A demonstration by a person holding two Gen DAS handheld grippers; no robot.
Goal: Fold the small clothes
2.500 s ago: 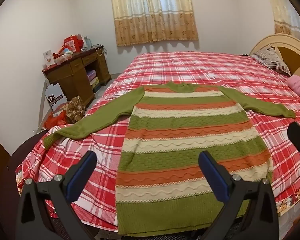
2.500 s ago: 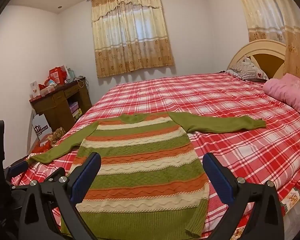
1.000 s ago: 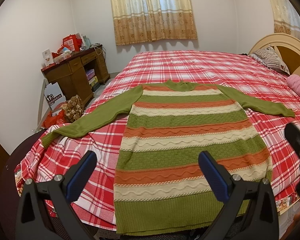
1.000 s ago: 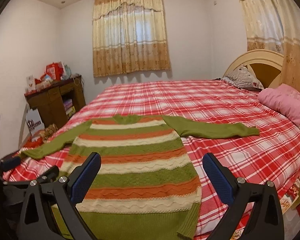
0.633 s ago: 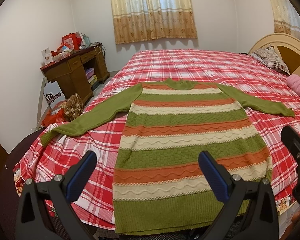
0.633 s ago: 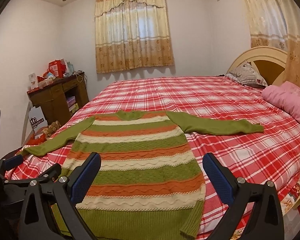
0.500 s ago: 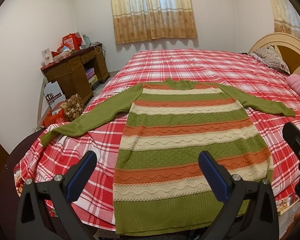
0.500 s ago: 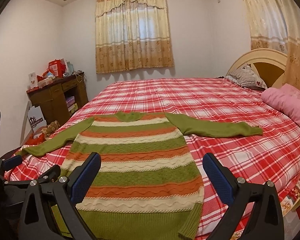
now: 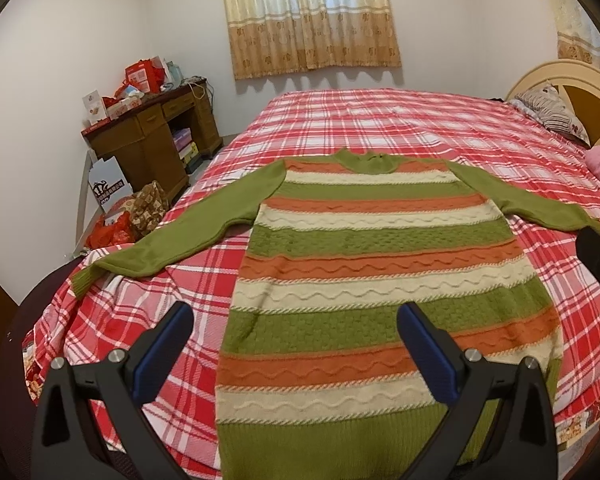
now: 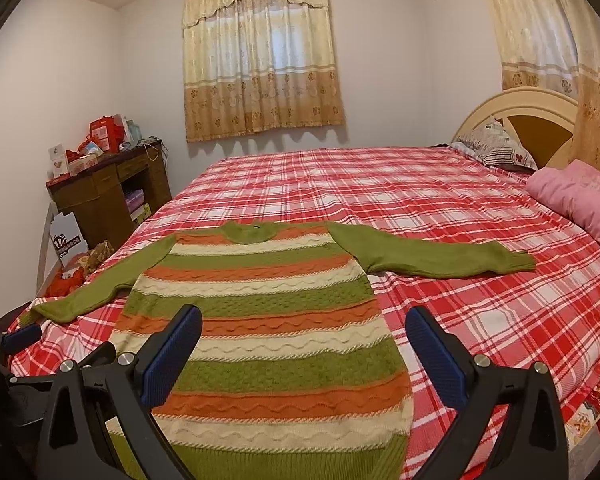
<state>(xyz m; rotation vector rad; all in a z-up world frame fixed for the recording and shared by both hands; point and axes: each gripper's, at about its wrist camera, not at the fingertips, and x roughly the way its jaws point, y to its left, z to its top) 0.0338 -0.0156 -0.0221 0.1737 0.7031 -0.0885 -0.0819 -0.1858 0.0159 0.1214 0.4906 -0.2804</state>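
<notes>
A knitted sweater [image 9: 364,272] with green, orange and cream stripes lies flat on the red plaid bed [image 9: 380,120], both green sleeves spread out to the sides, hem nearest me. It also shows in the right wrist view [image 10: 268,320]. My left gripper [image 9: 294,320] is open and empty, held above the hem end. My right gripper [image 10: 304,320] is open and empty, also above the lower part of the sweater. The left gripper's fingers [image 10: 20,338] show at the left edge of the right wrist view.
A brown desk [image 9: 148,140] with boxes on top stands left of the bed, with bags [image 9: 128,216] on the floor beside it. A pink blanket [image 10: 580,196] and a striped pillow [image 10: 496,144] lie by the headboard at the right. Curtains hang on the far wall.
Both grippers have shifted slightly over the sweater's hem end; the right view has tilted a little. Both stay open. The sweater has not moved.
</notes>
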